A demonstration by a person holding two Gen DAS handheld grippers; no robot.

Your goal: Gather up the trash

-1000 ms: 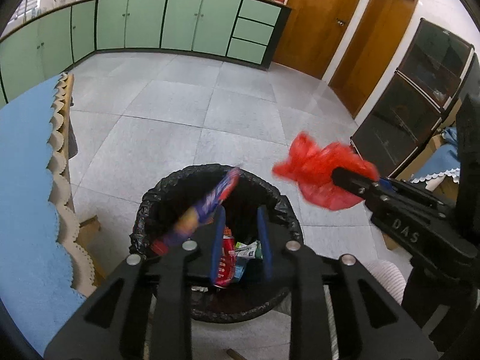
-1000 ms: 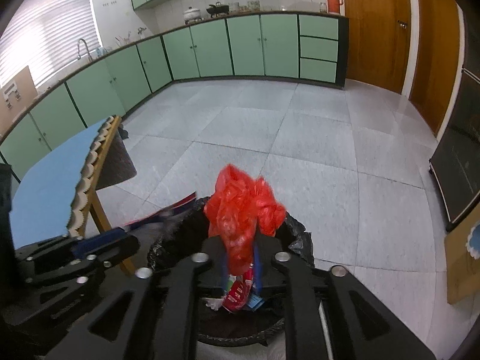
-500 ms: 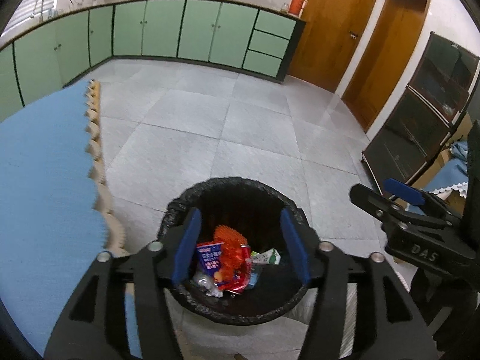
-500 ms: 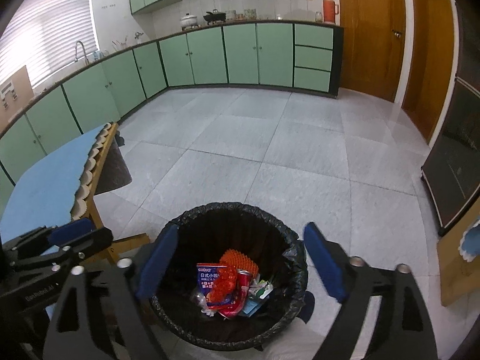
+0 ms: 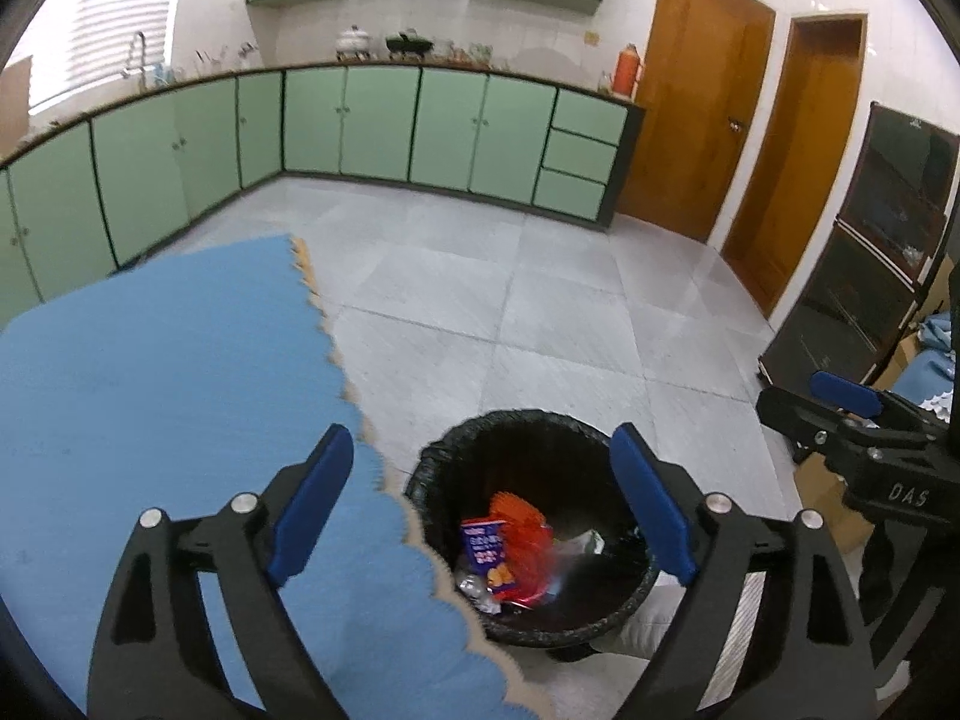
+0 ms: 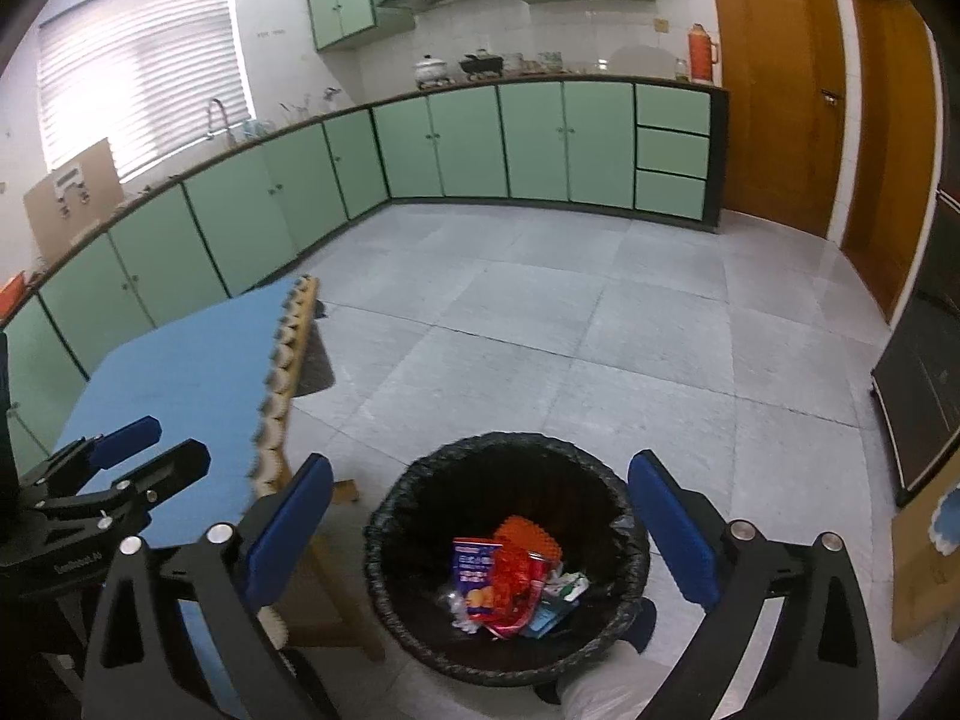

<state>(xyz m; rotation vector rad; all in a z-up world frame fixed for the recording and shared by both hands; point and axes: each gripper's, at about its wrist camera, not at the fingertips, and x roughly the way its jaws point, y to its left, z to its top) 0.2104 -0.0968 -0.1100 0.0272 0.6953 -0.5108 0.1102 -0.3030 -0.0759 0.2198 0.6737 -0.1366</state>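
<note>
Now both grippers are empty above the bin, release step done. Left to right: blue table (image 5: pixel 168 372) at left, its scalloped edge just beside the bin (image 5: pixel 642 588), nothing visible lying on the shown part of its top. Left gripper (image 5: pixel 480 504) hangs over the table edge and the bin's left rim; its jaws have just been opening and stand wide, nothing between them. Bin is lined with a black bag and sits on the tiled floor (image 6: pixel 540 330). Trash (image 6: pixel 510 576) lies at the bottom: red crumpled plastic, a blue-and-red packet, an orange piece, a pale wrapper, all well inside the rim. Right gripper (image 6: pixel 480 528) straddles the bin opening in its own view; jaws also just opened, wide, with nothing held. Judgement: this drop is finished and the hands are free. Next move calls for finding more trash; none shows on table or floor in either view, so the grippers must turn away from the bin to search, staying clear of each other since they sit near.
</note>
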